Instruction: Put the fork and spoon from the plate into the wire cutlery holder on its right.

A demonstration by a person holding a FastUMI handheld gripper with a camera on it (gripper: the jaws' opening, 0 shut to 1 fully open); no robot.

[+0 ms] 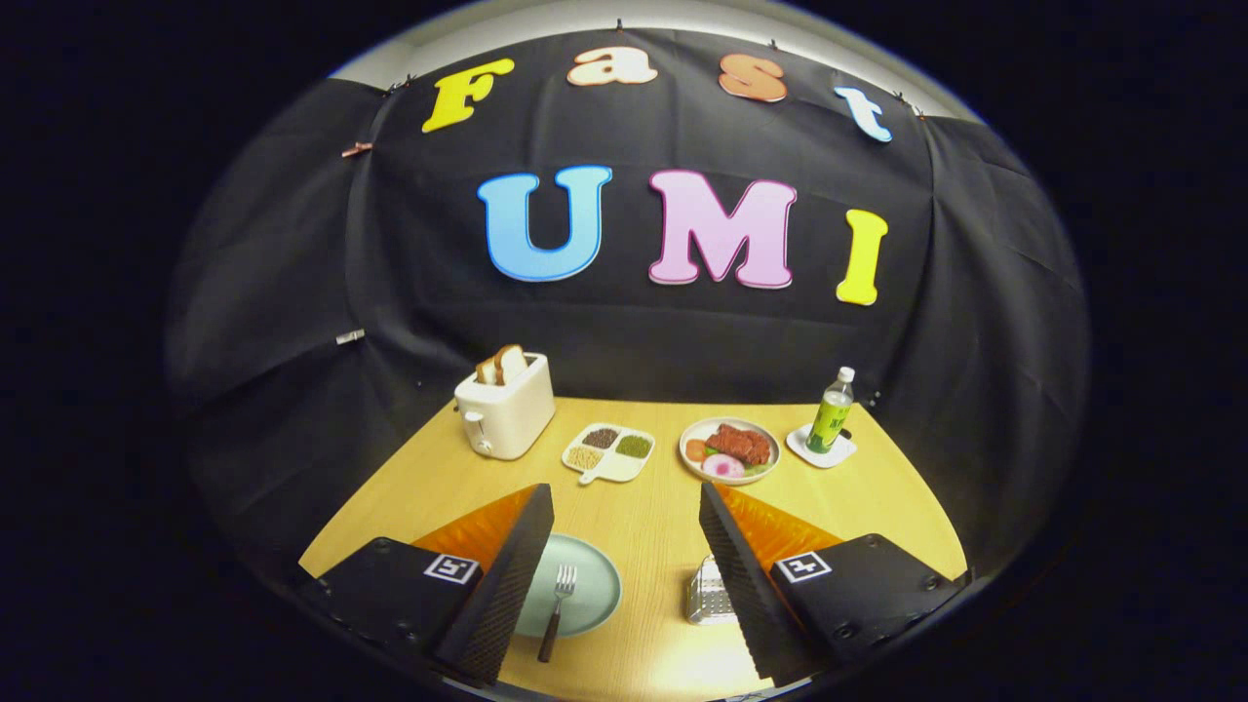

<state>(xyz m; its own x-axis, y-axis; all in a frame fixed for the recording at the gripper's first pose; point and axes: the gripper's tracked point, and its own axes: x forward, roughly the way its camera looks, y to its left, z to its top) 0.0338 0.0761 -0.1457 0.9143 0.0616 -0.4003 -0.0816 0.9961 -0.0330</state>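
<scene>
- Your gripper (616,546) hangs above the near end of the wooden table (653,517), its fingers spread wide apart and holding nothing.
- The left finger (507,585) covers the left side of the pale green plate (585,590), so you cannot tell from here whether the spoon lies under it.
- The fork (558,609) is in plain sight on the plate, in the gap between the fingers and closer to the left one. Its long axis runs near-to-far: tines point away from you toward the back of the table, and the dark handle comes toward you, its end just over the plate's near rim.
- The wire cutlery holder (710,595) stands to the right of the plate, apart from it; the right finger (746,585) hides its right half (only a silvery mesh corner shows), so its shape and contents are hard to make out.
- Beyond the fingers, well apart from the plate, sit a cream toaster (507,414) with bread slices standing in it, a divided dish (609,453) of grains, a plate of food (729,450), and a green bottle (831,414) upright on a white coaster (821,448).
</scene>
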